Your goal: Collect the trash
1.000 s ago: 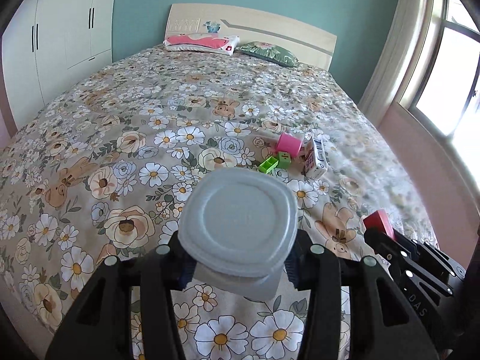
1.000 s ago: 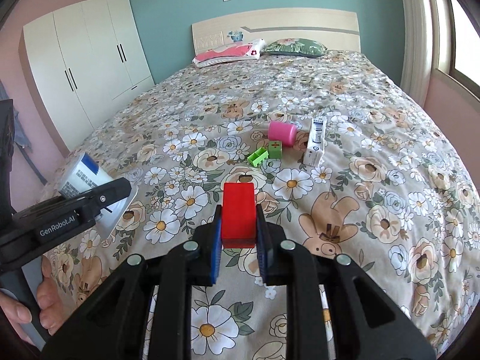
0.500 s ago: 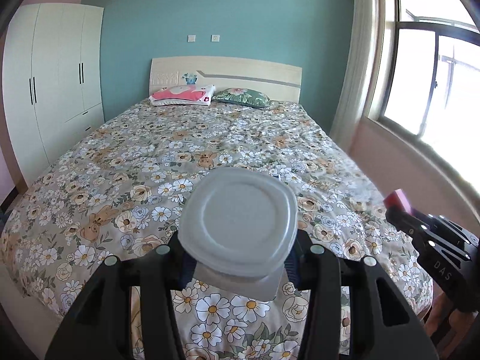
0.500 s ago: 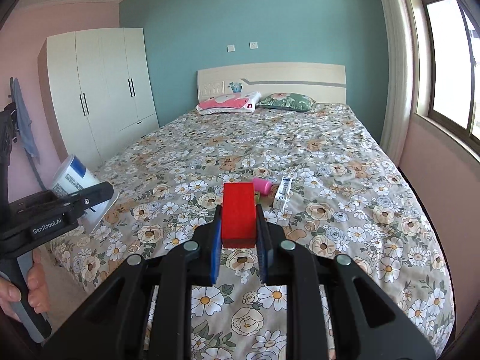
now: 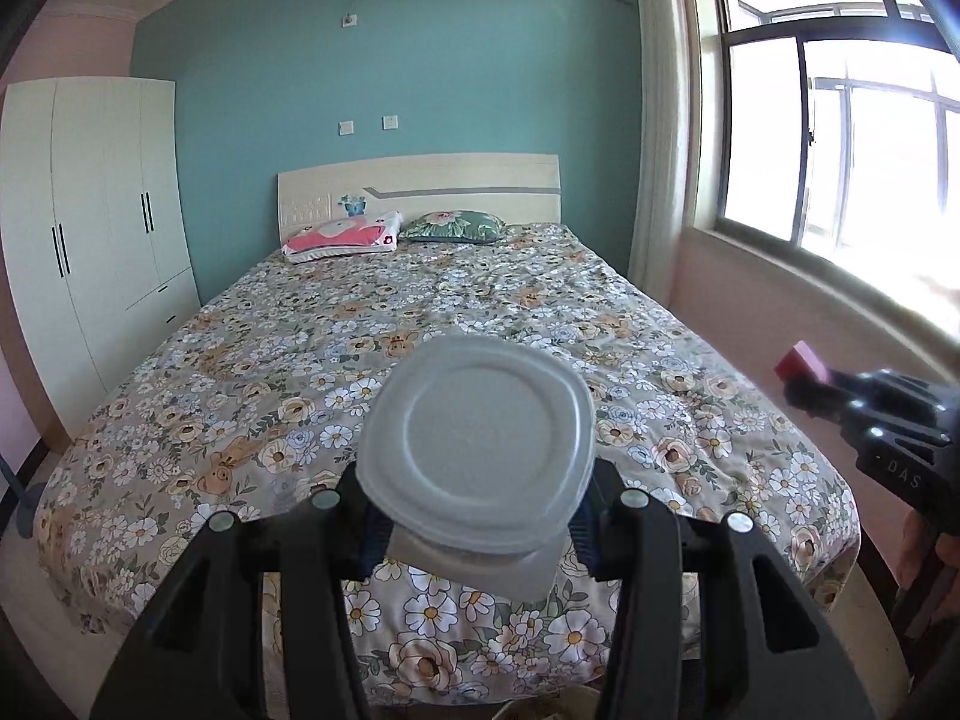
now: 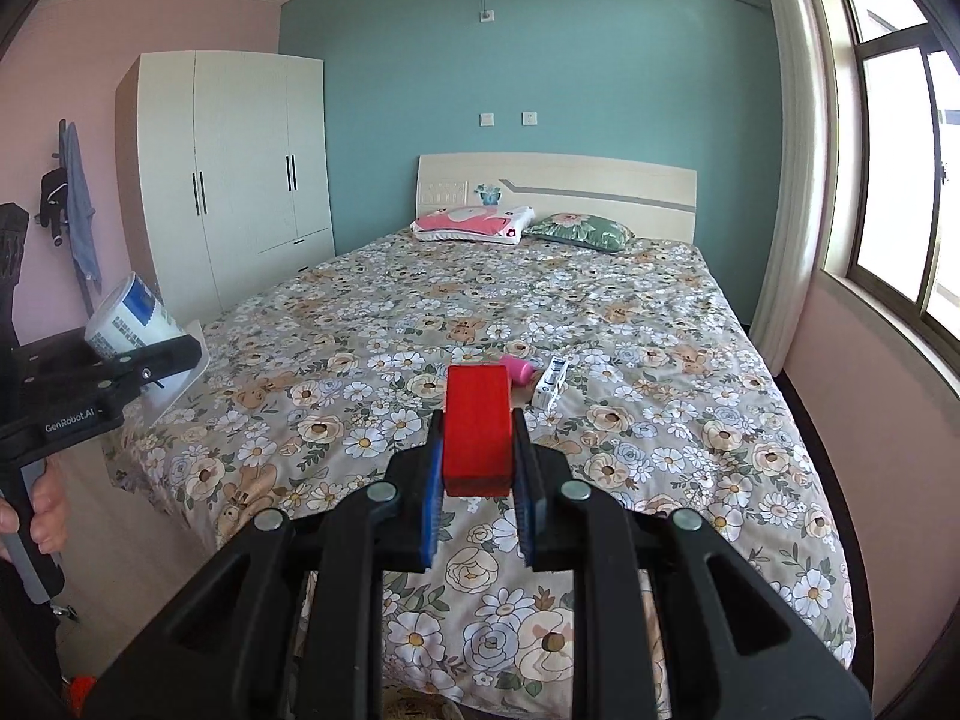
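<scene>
My left gripper (image 5: 477,519) is shut on a white plastic cup (image 5: 477,444), whose foil lid faces the camera; from the right wrist view the same cup (image 6: 129,321) shows a blue label at the left edge. My right gripper (image 6: 477,474) is shut on a red block (image 6: 478,426), also seen as the red block (image 5: 801,360) at the right of the left wrist view. Both are held above the foot of the bed. On the floral bedspread (image 6: 630,360) lie a pink cylinder (image 6: 517,369) and a small white carton (image 6: 552,383).
A white wardrobe (image 6: 240,180) stands left of the bed, a window (image 5: 840,138) on the right. Two pillows (image 6: 474,222) lie by the headboard. A hand (image 6: 45,510) grips the left handle. A rim of something pale shows at the bottom edge under the bed's foot.
Both grippers have pulled back and up from the bed with the cup and red block still held. The bed now looks smaller, and the whole room has come into view.
</scene>
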`<state>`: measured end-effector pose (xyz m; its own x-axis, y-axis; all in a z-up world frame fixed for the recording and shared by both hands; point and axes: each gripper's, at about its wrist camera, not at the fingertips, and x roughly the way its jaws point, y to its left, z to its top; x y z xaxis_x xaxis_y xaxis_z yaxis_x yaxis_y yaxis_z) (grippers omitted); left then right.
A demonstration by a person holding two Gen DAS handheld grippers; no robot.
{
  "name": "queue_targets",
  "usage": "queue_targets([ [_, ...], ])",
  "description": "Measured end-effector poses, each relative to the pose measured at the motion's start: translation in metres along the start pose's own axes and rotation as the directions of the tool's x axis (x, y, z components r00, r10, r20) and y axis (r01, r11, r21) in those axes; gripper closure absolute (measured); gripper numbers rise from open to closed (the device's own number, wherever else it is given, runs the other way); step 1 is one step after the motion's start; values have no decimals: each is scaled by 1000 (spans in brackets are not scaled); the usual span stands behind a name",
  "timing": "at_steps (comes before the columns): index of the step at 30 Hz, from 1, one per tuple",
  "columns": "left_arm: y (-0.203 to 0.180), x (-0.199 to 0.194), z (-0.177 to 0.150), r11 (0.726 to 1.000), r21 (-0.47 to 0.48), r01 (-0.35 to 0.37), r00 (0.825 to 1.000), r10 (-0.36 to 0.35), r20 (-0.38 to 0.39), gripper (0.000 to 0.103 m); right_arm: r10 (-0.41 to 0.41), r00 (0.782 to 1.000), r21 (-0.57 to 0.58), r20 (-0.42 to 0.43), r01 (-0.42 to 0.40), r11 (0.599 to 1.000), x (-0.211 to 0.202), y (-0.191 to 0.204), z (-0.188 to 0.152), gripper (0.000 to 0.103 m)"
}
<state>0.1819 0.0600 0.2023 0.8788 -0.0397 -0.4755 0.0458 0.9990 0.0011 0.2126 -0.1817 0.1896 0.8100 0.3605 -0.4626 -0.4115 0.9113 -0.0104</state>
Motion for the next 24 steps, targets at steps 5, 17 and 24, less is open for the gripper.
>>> queue_targets([
  [5,7,-13,-31,1000,1,2,1000,-2,-21,54,8,1000,-44,-26,-9,999,-13,10,-28,82],
  [17,22,-1,-112,999,26,-33,985,37,-167,53,79,986,-91,-147,-93,992,-11,41,-100,82],
  [24,18,25,-166,1000,30,3,955,6,-297,54,123,960,-81,-251,-147,986,12,54,-147,82],
])
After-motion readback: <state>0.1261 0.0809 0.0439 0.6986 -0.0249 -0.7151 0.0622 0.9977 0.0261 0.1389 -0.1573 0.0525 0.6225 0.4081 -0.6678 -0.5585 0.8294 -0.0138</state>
